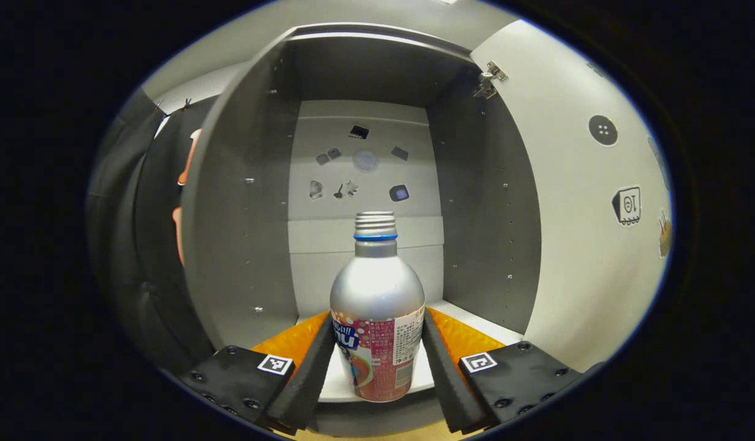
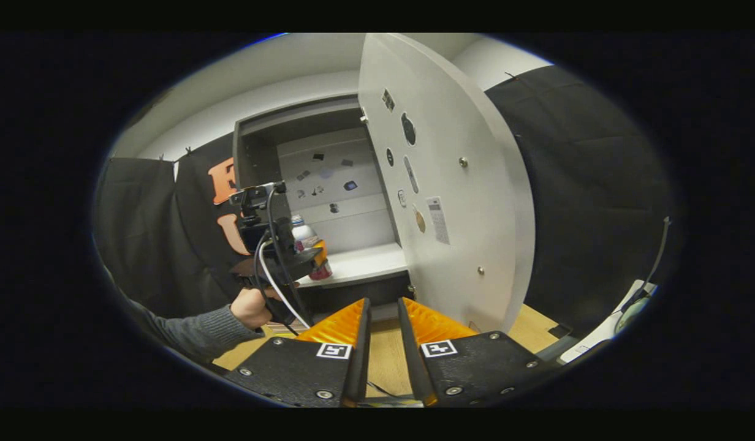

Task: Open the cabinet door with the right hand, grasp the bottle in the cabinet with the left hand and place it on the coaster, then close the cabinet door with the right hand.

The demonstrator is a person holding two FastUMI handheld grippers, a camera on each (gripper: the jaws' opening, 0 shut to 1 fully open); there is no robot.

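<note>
A silver bottle (image 1: 377, 288) with a pink label and a blue neck ring stands upright at the front edge of the cabinet's white shelf (image 1: 334, 386). My left gripper (image 1: 377, 315) is shut on it, one finger pressed to each side of the label. In the right gripper view a hand (image 2: 250, 307) in a grey sleeve holds that left gripper (image 2: 313, 254) at the bottle (image 2: 304, 236). My right gripper (image 2: 383, 301) hovers low over the wooden table in front of the cabinet, open by a narrow gap with nothing in it. The cabinet door (image 2: 451, 184) stands swung wide open.
The grey cabinet (image 1: 242, 214) has small stickers on its back wall and on the inside of the door (image 1: 586, 214), which stands at the right of the opening. The wooden table (image 2: 383, 352) lies below the shelf. A white object (image 2: 604, 334) sits at the far right.
</note>
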